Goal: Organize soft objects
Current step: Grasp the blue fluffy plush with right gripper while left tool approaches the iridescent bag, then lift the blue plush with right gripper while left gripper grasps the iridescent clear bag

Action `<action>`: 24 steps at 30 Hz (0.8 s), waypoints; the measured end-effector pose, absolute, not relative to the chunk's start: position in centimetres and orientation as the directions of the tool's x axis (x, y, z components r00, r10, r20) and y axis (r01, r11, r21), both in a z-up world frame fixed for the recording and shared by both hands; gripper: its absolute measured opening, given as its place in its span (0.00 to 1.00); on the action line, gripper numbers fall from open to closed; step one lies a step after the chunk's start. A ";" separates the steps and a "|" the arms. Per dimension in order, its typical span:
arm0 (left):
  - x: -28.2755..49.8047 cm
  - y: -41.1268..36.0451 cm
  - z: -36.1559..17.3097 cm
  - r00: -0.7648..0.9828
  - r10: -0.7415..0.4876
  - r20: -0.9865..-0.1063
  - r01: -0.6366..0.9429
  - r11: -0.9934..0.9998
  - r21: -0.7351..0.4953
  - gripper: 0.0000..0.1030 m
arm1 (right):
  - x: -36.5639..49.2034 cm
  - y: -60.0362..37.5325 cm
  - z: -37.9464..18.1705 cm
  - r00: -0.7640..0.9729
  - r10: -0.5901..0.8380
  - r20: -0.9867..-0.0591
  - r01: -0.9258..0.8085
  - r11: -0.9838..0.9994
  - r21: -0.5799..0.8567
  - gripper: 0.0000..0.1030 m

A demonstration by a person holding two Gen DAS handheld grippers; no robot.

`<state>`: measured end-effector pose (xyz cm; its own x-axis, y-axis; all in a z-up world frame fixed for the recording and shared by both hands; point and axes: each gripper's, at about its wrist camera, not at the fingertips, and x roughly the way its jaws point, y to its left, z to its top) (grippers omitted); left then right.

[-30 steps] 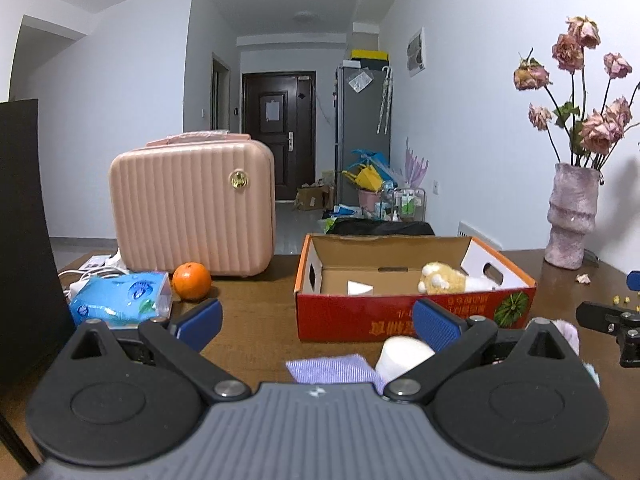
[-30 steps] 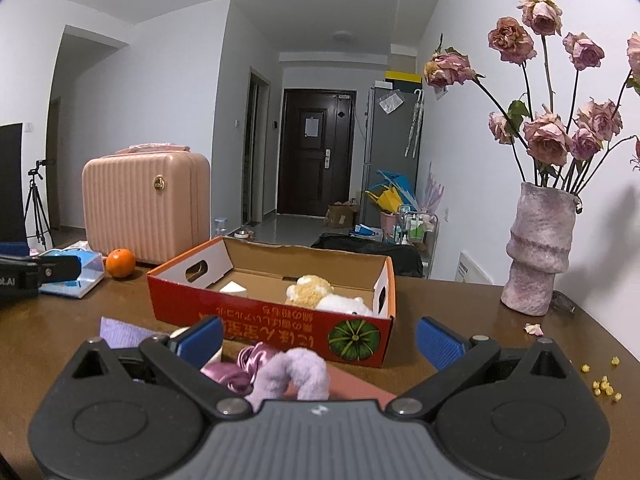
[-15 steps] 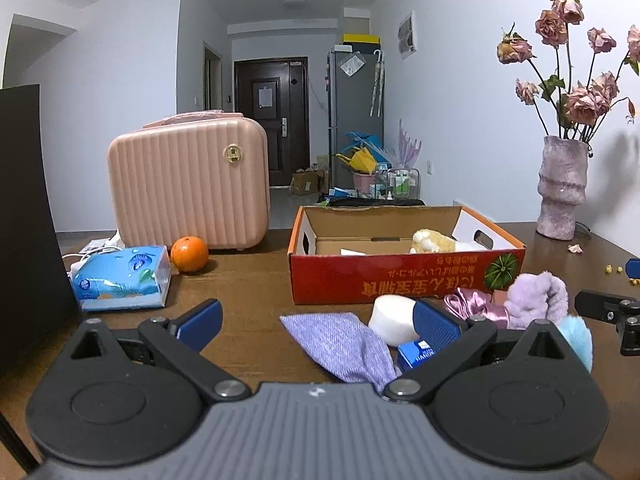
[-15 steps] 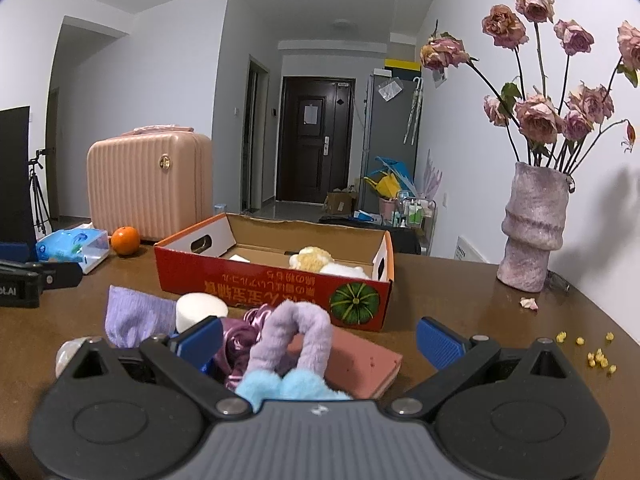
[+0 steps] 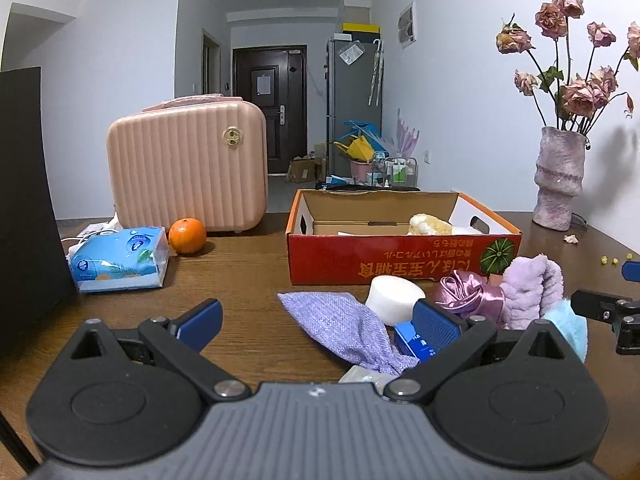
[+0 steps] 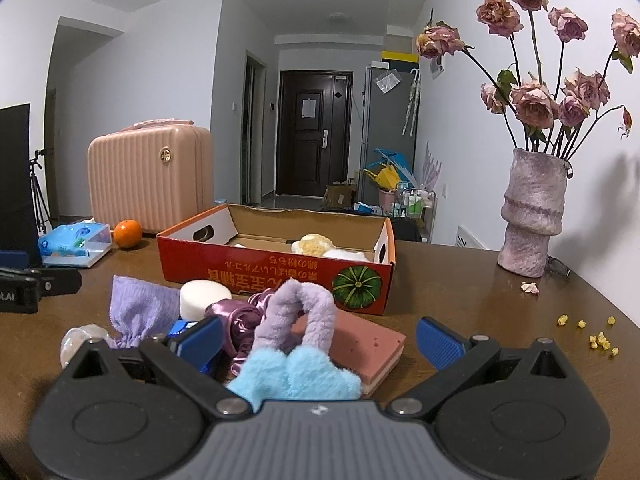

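A red cardboard box [image 5: 400, 258] [image 6: 280, 276] lies open on the brown table, with a yellow-white plush [image 5: 430, 224] [image 6: 314, 245] inside. In front of it sit a lilac cloth [image 5: 344, 326] [image 6: 140, 308], a white round sponge [image 5: 396, 298] [image 6: 204, 298], a satin purple scrunchie [image 5: 468, 294] [image 6: 236, 316], a fluffy lilac-and-blue headband [image 5: 532, 292] [image 6: 296, 344] and a pink sponge block [image 6: 360, 338]. My left gripper [image 5: 318, 322] is open, low over the table, its right finger beside the cloth. My right gripper [image 6: 318, 338] is open around the headband without closing on it.
A pink hard case [image 5: 188, 168], an orange [image 5: 187, 236] and a blue tissue pack [image 5: 120, 260] stand at the left. A vase of dried roses [image 6: 532, 216] is at the right, with yellow crumbs [image 6: 596, 336] near it. A dark panel [image 5: 24, 200] borders the far left.
Both grippers have drawn back from the box and lowered; the pile of soft things in front of the box has come into view. Both stay open.
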<state>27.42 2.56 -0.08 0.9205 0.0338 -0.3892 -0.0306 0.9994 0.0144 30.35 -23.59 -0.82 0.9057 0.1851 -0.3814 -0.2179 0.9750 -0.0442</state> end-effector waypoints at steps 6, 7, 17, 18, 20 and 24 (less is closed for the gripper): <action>27.7 2.5 -0.6 0.912 0.017 -0.410 -0.012 1.000 0.016 1.00 | 30.3 -23.4 -1.2 0.901 0.187 -0.392 -0.219 0.975 -0.039 1.00; 27.8 2.5 -0.7 0.910 0.020 -0.414 -0.014 1.000 0.017 1.00 | 30.4 -23.3 -1.3 0.900 0.187 -0.395 -0.220 0.975 -0.039 1.00; 28.2 2.4 -1.5 0.892 0.019 -0.453 -0.013 1.000 0.016 1.00 | 31.5 -22.1 -3.0 0.862 0.181 -0.474 -0.239 0.969 -0.064 0.98; 28.3 2.4 -1.5 0.890 0.017 -0.457 -0.012 1.000 0.015 1.00 | 31.7 -21.9 -3.3 0.856 0.176 -0.486 -0.238 0.969 -0.069 0.98; 28.4 2.3 -1.6 0.885 0.015 -0.465 -0.009 1.000 0.015 1.00 | 32.1 -21.6 -3.9 0.844 0.164 -0.511 -0.237 0.968 -0.081 0.92; 28.4 2.1 -1.9 0.880 0.009 -0.475 -0.001 1.000 0.017 1.00 | 33.1 -21.6 -4.9 0.811 0.156 -0.564 -0.232 0.970 -0.066 0.87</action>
